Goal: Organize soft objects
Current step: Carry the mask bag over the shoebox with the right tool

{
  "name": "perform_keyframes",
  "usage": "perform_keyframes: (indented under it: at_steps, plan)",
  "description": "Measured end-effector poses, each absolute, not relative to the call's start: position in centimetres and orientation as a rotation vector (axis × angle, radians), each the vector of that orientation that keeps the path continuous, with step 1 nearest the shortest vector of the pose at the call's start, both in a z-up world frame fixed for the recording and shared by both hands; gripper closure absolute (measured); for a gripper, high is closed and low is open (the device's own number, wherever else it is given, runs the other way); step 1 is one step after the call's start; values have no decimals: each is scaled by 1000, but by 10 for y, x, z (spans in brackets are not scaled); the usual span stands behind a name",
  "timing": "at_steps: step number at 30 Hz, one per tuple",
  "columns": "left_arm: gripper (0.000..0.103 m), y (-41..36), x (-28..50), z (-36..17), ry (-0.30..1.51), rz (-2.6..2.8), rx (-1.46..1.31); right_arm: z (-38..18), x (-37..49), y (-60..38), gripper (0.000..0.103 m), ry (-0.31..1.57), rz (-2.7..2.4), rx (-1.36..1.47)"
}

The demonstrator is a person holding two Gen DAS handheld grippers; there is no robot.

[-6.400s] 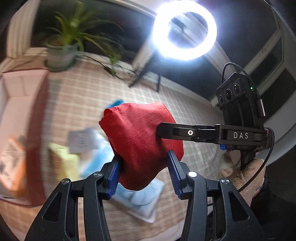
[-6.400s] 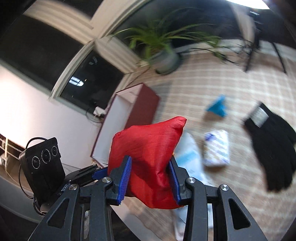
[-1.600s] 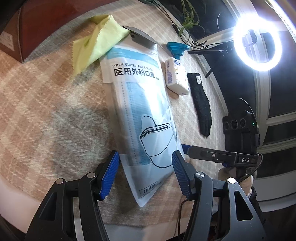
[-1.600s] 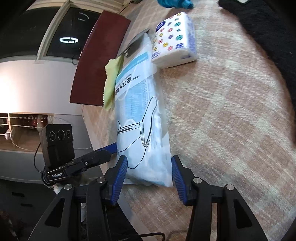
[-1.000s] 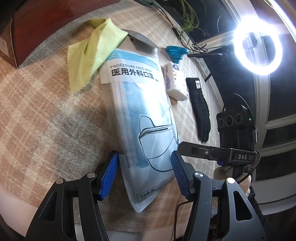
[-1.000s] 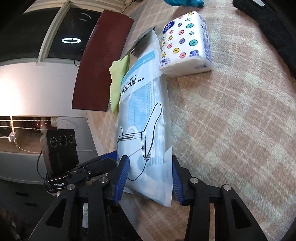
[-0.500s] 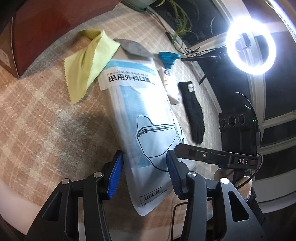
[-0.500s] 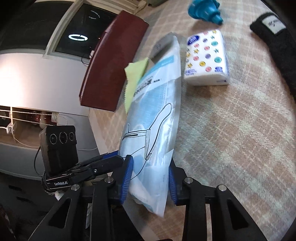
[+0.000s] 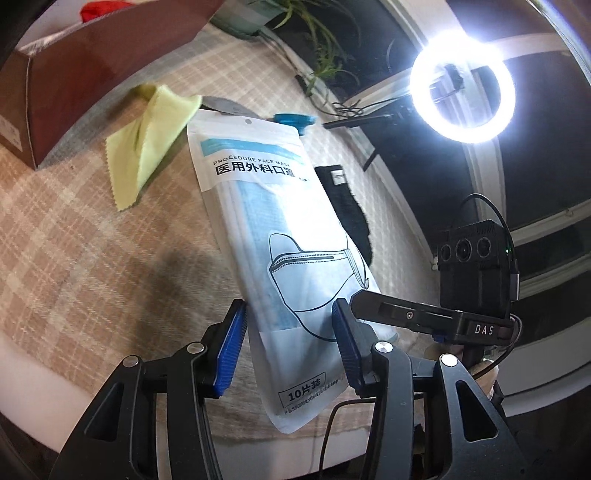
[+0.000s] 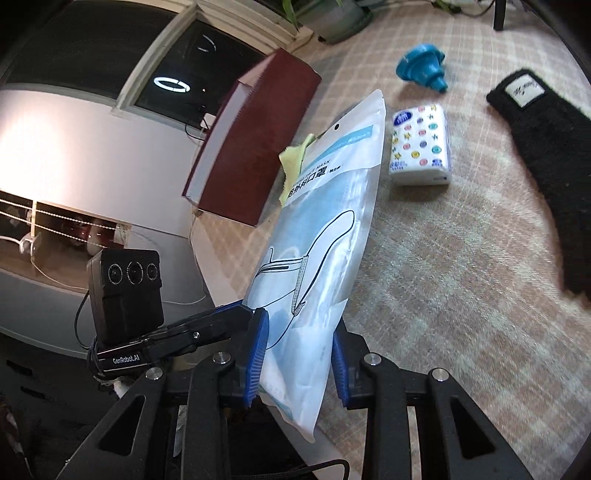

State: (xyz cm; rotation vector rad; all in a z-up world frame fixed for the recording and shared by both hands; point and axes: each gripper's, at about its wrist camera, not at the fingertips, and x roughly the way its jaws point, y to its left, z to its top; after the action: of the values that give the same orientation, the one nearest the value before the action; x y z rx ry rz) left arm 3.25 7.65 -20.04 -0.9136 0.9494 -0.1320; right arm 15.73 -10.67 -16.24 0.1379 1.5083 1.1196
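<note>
A clear pack of blue face masks (image 9: 266, 229) hangs tilted above the checked tablecloth, its near end gripped from two sides. My left gripper (image 9: 288, 332) has its blue pads against the pack's long edges. From the right, my right gripper (image 10: 297, 350) pinches the same end (image 10: 325, 221), and its jaws are closing on it. A yellow cloth (image 9: 147, 147), a black glove (image 10: 546, 158), a dotted tissue pack (image 10: 419, 144) and a blue funnel (image 10: 423, 70) lie on the table. Something red (image 9: 99, 9) shows inside the dark red box (image 9: 92, 66).
The dark red box (image 10: 258, 140) stands at the table's left edge, beyond the yellow cloth. A ring light (image 9: 461, 85) on a stand and a potted plant (image 9: 314, 29) are at the far side. The table's near edge runs just below both grippers.
Both grippers have narrowed onto the mask pack and risen. The pack has come up off the cloth and now tilts in the air.
</note>
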Motion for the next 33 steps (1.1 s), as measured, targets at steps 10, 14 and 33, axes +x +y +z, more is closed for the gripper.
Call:
perform_keyframes:
  at_steps: [10, 14, 33]
  plan:
    - [58, 77, 27, -169, 877, -162, -875, -121, 149, -104, 74, 1412, 1129, 102]
    - [58, 83, 25, -157, 847, -160, -856, -109, 149, -92, 74, 1379, 1142, 85]
    - [58, 198, 9, -119, 720, -49, -825, -86, 153, 58, 75, 1292, 1261, 30]
